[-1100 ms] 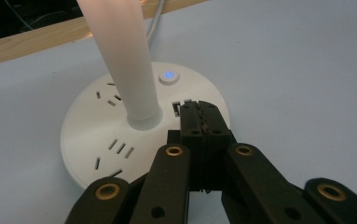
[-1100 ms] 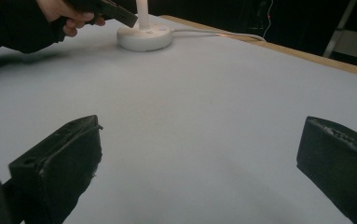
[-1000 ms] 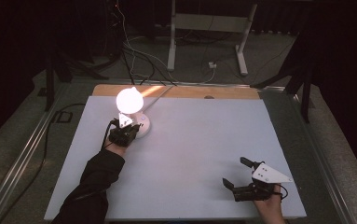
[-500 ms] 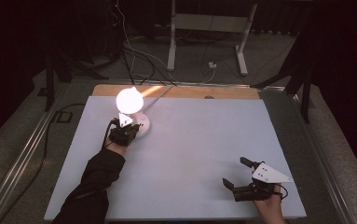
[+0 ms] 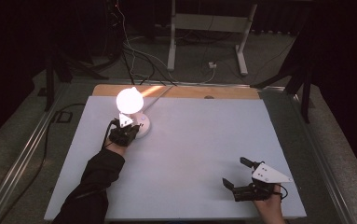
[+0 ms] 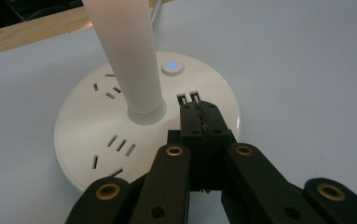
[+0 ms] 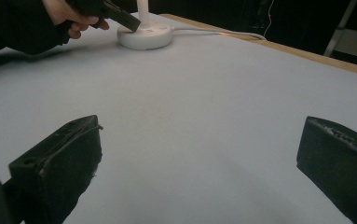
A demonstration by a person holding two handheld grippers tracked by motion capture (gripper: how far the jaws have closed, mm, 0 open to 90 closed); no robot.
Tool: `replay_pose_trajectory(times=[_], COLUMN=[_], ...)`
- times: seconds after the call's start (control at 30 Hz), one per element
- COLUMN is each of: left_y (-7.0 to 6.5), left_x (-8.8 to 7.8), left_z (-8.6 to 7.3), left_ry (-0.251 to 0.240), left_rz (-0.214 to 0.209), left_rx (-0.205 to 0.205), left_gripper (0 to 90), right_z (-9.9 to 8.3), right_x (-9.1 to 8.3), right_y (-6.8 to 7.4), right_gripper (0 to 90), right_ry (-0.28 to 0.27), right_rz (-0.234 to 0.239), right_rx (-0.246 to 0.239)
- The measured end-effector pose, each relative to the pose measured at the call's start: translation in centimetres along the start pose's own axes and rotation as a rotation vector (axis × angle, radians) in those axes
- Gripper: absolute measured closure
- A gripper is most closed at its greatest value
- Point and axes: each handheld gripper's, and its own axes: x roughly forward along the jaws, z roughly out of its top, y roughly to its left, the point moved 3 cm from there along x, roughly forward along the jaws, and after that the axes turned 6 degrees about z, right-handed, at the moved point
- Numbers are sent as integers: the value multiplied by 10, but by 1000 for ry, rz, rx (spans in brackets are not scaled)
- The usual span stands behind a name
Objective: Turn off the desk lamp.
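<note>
Dark all round, the room leaves one lit patch: the pale surface (image 5: 199,154), with a wooden strip along its far edge and cables and a stand's legs on the floor beyond.

At the surface's far left stands the lamp (image 5: 130,100), glowing, its stem rising from a round white base (image 6: 97,135) that carries sockets and a small lit button (image 6: 172,66). The left claw (image 6: 199,116) is fully closed on nothing, its joined tips resting on or just above the base, just short of the two small ports and near the button. It looks set to press that button.

Risks from here, as I judge them:
- The closed tips sit nearer the ports than the button; a push from this spot could land on the ports or slide off the smooth base rather than hit the switch.
- A hard or sideways push could shove the light base across the surface, dragging its cord (image 7: 213,31), which runs away toward the wooden edge.
- The stem stands just beside the tips, so a sweep toward it could knock the lamp over.

The right claw (image 5: 241,177) lies wide open and empty near the front right corner, well apart from the lamp. Bare surface lies between the two claws, so only the stem crowds the left one's path.
</note>
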Motion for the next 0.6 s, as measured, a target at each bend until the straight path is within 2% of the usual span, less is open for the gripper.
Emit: replay_pose_trajectory(times=[0.2,0.27,0.3,0.33,0.6], left_y=[1,3,5,6,4], left_x=[1,1,1,1,0], left_z=[0,0,-1,-1,1], left_ry=[-5,16,19,8,-12], left_rz=[1,37,22,2,2], left_rx=[4,30,21,-7,2], left_gripper=[900,900,900,900,900], right_z=[0,0,0,0,0], right_x=[1,1,1,1,1], right_y=[0,1,0,1,0], right_gripper=[0,0,0,0,0], right_ry=[8,8,8,8,7], right_rz=[2,2,2,2,2], right_rx=[-3,-3,-2,-2,-3])
